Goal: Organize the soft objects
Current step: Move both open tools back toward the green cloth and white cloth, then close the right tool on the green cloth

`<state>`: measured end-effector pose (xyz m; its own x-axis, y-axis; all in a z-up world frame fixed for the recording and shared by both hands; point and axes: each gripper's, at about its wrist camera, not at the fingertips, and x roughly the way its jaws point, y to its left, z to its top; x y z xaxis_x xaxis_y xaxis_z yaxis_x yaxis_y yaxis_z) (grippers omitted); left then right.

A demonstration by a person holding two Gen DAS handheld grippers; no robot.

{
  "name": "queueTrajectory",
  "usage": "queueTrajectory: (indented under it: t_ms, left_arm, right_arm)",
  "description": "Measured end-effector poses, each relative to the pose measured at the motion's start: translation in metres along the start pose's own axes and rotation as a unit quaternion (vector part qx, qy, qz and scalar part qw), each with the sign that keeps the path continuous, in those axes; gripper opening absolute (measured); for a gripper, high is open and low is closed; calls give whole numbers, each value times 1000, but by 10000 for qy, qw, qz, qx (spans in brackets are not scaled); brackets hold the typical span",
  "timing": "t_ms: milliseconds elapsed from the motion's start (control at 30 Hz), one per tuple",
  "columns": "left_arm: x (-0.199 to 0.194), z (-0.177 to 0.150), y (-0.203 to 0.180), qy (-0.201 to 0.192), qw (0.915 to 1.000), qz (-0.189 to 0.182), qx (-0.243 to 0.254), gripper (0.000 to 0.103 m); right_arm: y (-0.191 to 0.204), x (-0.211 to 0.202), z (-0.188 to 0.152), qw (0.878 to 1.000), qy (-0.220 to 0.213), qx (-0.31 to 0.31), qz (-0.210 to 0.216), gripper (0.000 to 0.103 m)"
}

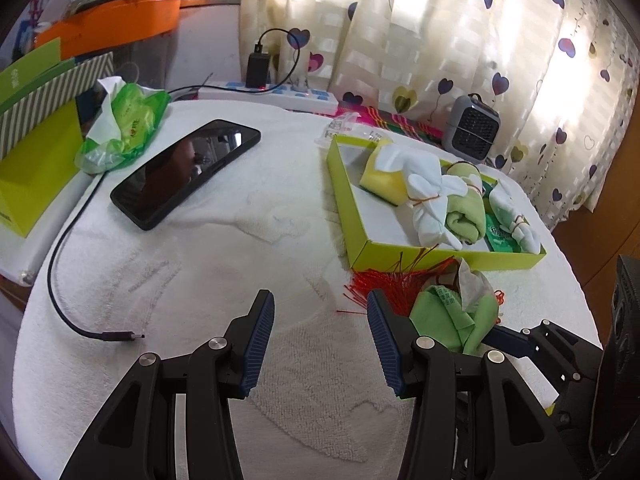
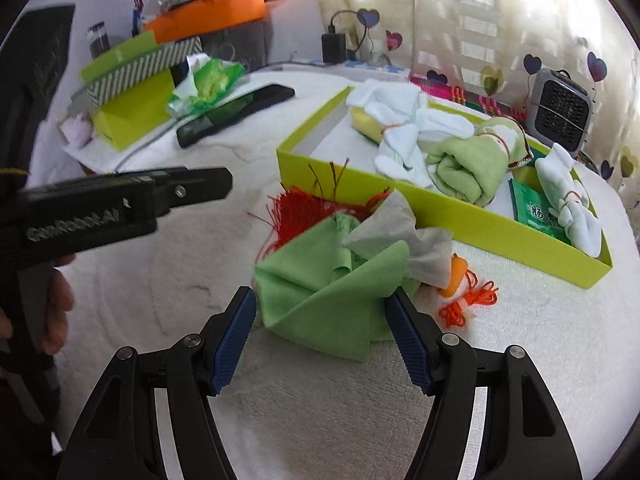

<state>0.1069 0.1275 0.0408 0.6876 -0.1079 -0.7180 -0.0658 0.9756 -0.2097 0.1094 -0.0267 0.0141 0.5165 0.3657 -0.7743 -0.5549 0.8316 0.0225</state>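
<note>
A crumpled green cloth (image 2: 332, 292) with a white tissue (image 2: 404, 236) on it lies on the white towel, in front of a lime-green box (image 2: 440, 216). My right gripper (image 2: 320, 312) is open, its fingers on either side of the cloth's near edge. The cloth also shows in the left wrist view (image 1: 448, 316), just right of my open, empty left gripper (image 1: 320, 320). The box (image 1: 348, 216) holds a yellow sponge (image 1: 382, 180), white bundles (image 1: 428, 204), a rolled green towel (image 1: 466, 212) and a green packet (image 1: 498, 236). A red tassel (image 2: 296, 212) lies behind the cloth.
A black phone (image 1: 184, 172) and a charging cable (image 1: 64, 280) lie on the towel to the left. A green tissue pack (image 1: 128, 128) and green boxes (image 1: 36, 148) sit far left. A small fan (image 1: 472, 128) and a power strip (image 1: 280, 92) stand at the back.
</note>
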Motion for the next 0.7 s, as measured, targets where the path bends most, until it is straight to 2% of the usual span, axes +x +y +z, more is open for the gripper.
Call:
queueTrajectory:
  t_ms: [133,300,433,567,700]
  left_arm:
    - [0,-1,0,20,10000,-31,27,47]
    - [1,-2,-2,43,10000,-41,69,47]
    - [0,-2,-4,45,9999,-38,84,47]
    - [0,-2,-4,44,10000,-30,77,47]
    - [-1,-3,-5,44,9999,-38,96,47]
  right_arm:
    - [-5,-1,-1,10000,-10,67,-63,67]
    - [-13,-3,-1,9995,-31,264,-150,44]
    - [-10,-4,-1,9996,-48,197,-182,34]
    - [-9,-9,-5,9998,-74,143,-102,18]
    - [-10,-16,-10,9998,-125,104,68,15]
